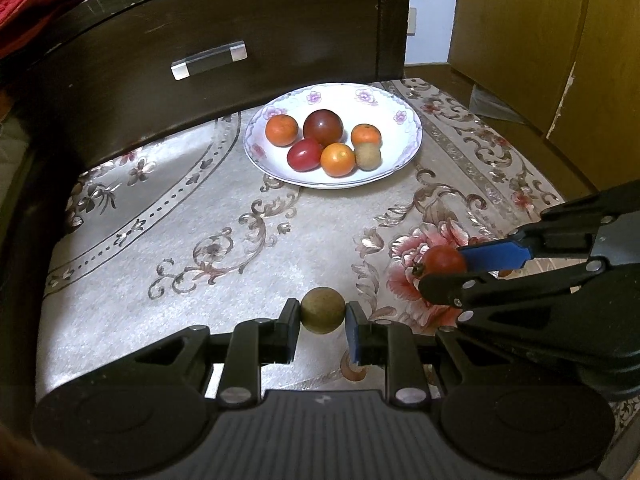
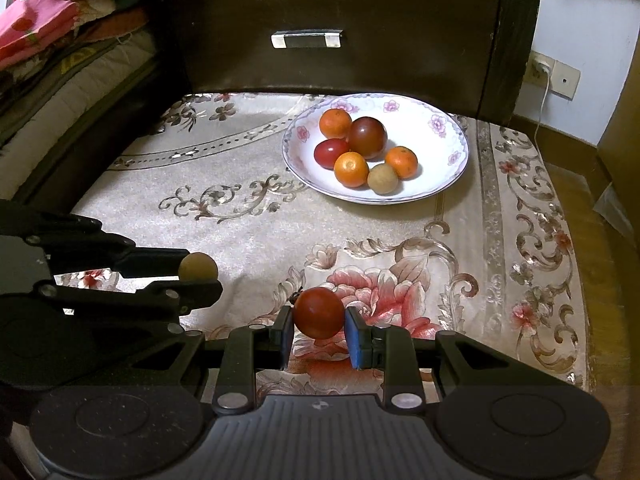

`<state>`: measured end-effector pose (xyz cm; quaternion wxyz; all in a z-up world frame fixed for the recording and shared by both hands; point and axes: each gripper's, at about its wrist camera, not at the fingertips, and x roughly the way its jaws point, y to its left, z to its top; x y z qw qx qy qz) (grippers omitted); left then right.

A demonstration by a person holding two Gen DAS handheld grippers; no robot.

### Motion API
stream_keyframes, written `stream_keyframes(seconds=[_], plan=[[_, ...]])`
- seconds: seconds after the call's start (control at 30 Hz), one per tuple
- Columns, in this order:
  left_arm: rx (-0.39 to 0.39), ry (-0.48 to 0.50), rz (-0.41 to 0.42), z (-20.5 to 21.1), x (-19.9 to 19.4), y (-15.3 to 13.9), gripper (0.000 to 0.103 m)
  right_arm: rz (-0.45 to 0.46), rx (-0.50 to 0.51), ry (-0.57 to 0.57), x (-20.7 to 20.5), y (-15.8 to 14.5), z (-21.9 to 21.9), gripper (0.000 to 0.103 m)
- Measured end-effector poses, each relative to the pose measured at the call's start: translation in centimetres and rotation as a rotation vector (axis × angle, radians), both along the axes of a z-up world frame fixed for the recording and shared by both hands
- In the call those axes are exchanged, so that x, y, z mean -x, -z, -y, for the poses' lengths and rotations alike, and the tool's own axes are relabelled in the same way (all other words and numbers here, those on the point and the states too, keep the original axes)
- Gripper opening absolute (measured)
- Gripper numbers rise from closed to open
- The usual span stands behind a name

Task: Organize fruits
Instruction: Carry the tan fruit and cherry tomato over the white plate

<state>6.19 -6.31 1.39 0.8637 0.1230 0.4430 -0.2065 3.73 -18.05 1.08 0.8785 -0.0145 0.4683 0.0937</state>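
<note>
Left gripper (image 1: 323, 314) jaws clamp small brown fruit (image 1: 322, 310); right gripper (image 2: 318, 322) jaws clamp red tomato (image 2: 319, 313). Both near, above floral cloth (image 2: 248, 208). Flowered plate (image 2: 452, 184) far, six fruits aboard. Carry over rim, lower into bare gaps, release gently to avoid rolling.

A floral cloth (image 2: 248, 216) lies before a dark drawer front (image 2: 320, 12)

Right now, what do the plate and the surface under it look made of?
Plate: likely glazed ceramic, glossy white with printed purple flowers on the rim. Surface: looks like woven cloth or carpet, beige with a slight sheen and floral scrollwork; exact fabric unclear.
</note>
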Motion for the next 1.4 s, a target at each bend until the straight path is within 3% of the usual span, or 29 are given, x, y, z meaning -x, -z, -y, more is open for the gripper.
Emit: stream_keyframes(seconds=[0.7,1.07,1.4], plan=[[0.015,0.004,0.023,0.2,-1.5,-0.8,0.031,0.006,-0.033,0.019,-0.9,-0.4,0.6,0.023],[0.048,0.0,0.058,1.3,-4.7,-2.1,0.03,0.034,-0.07,0.062,-3.7,-1.6,2.0,0.024],[0.055,-0.002,0.064,2.5,-8.6,-1.3,0.029,0.053,-0.062,0.087,-7.5,-1.2,3.3,0.025]])
